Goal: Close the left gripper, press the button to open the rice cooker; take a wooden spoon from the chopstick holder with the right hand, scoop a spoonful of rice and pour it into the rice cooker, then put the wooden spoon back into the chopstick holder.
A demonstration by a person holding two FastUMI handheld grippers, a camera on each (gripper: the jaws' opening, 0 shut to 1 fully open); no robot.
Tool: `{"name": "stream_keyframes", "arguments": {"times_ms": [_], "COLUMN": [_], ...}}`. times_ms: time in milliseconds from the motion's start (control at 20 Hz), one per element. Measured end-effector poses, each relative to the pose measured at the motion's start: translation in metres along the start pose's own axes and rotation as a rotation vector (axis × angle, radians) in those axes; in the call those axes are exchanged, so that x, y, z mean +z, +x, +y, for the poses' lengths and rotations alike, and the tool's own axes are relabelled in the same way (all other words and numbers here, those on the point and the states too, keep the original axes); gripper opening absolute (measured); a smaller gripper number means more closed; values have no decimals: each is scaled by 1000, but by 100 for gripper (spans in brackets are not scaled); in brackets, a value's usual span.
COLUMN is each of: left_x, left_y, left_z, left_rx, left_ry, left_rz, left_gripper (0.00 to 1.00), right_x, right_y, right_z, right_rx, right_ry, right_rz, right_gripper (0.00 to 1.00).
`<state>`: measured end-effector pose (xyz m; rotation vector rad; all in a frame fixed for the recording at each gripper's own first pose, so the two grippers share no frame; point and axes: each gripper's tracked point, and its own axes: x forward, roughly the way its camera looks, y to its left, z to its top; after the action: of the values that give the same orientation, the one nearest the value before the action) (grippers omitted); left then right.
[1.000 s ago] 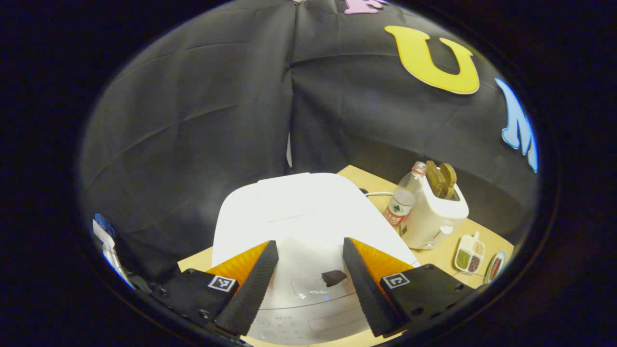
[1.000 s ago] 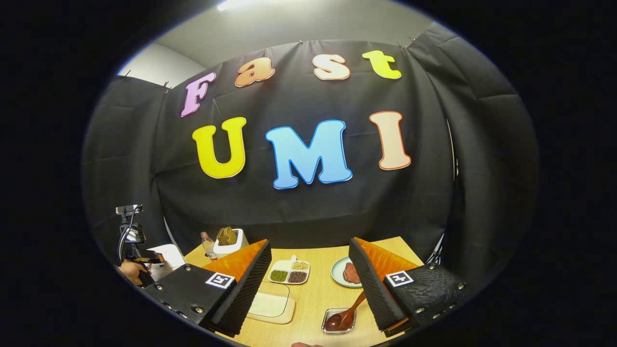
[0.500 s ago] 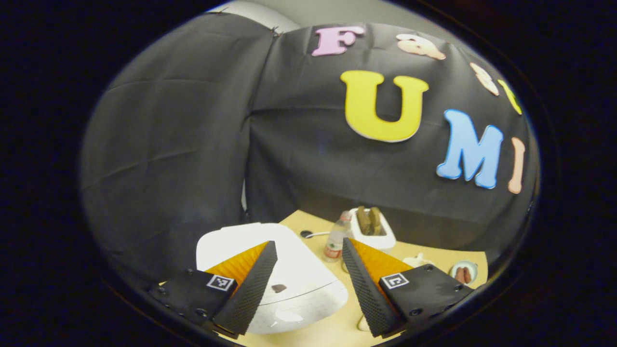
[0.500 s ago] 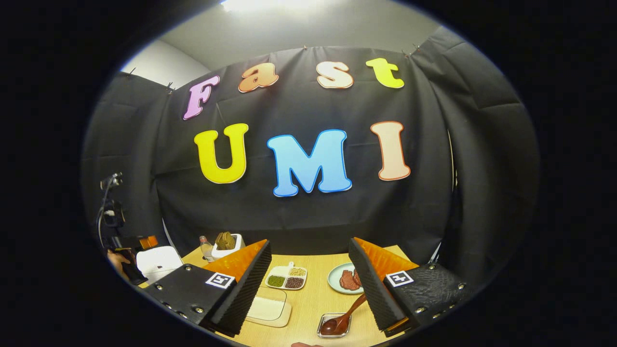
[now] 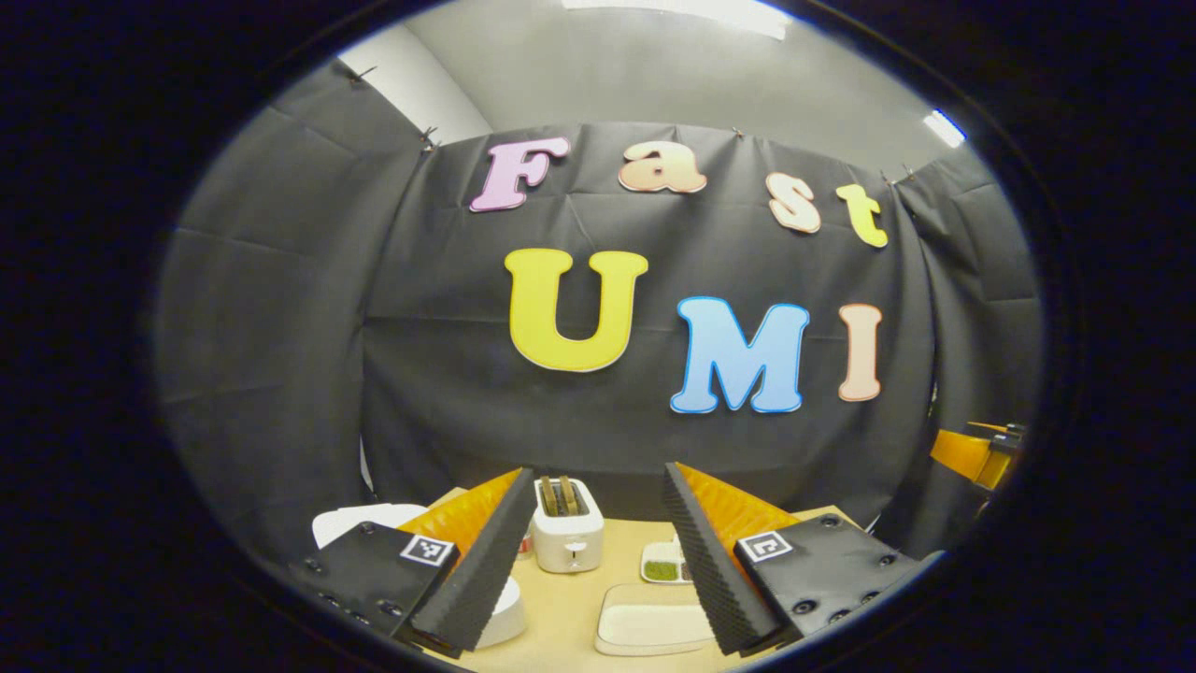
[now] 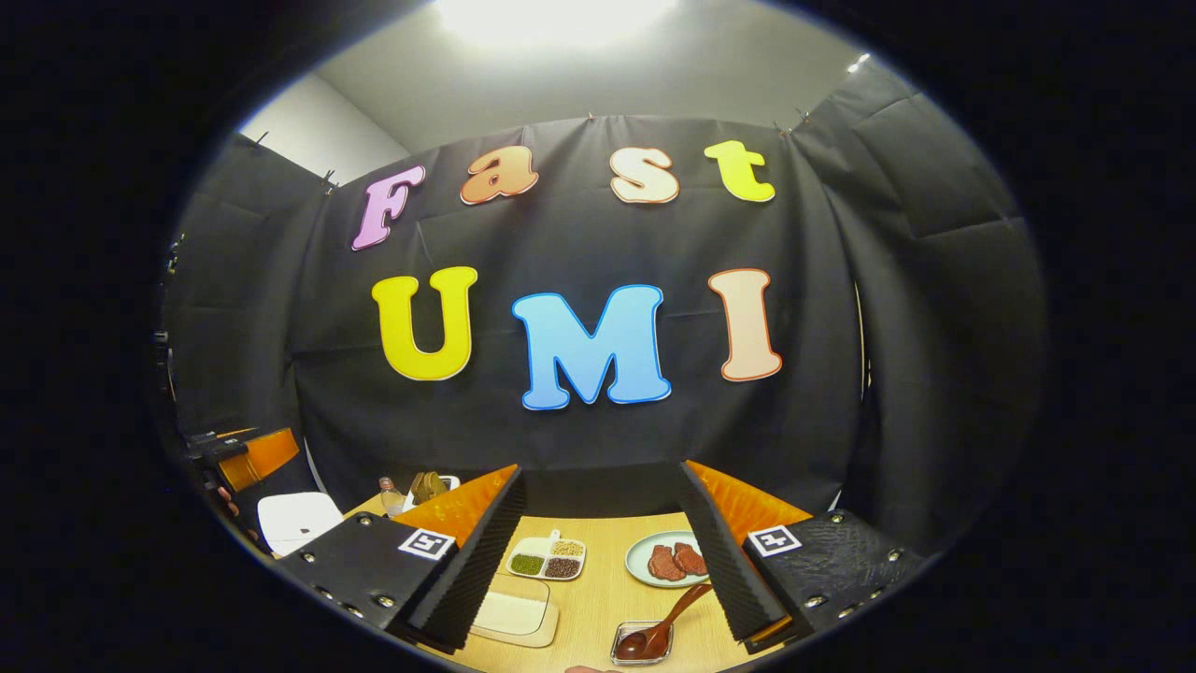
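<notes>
Left gripper raised above the table, jaws apart, nothing between them. Right gripper likewise spread wide and empty, hanging over the near edge of the table.

Rice cooker: white, rounded, glossy lid down, at the left edge of the table, partly hidden behind the left gripper's own left finger. Seen again in the right gripper view as a white rounded block at the far left edge, just below the other gripper.

Wooden spoon: dark reddish-brown, glossy, bowl resting in a small clear square dish at the near edge, handle slanting up and to the right toward the right gripper's right finger; touching or not, cannot tell.

Shallow cream tray with pale contents near the front edge, also seen at. White toaster with two brown slices standing in its slots toward the back left. Divided white dish with green, dark and pale grains mid-table. Pale green plate carrying red-brown pieces just right of it. Clear bottle beside the toaster at the back left corner.
</notes>
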<state>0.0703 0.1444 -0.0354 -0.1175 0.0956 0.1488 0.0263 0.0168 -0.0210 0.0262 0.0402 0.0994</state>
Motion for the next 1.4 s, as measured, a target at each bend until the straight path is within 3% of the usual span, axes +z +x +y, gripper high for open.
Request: {"name": "stream_keyframes", "arguments": {"times_ms": [200, 750, 1050, 1400], "left_x": [6, 17, 22, 38], "left_y": [-2, -9, -13, -23], "left_z": [1, -5, -12, -46], "left_rx": [-2, -99, -103, -45], "left_ry": [37, 82, 68, 97], "left_rz": [-18, -42, -35, -76], "left_gripper": [95, 96, 95, 95], "right_x": [1, 12, 20, 33], "right_y": [-6, -21, -21, -15], "right_z": [3, 15, 23, -3], "right_rx": [-19, -88, -54, 17], "right_ry": [-11, -31, -17, -2], "right_rz": [-10, -34, -41, -51], "right_gripper": [98, 98, 98, 98]}}
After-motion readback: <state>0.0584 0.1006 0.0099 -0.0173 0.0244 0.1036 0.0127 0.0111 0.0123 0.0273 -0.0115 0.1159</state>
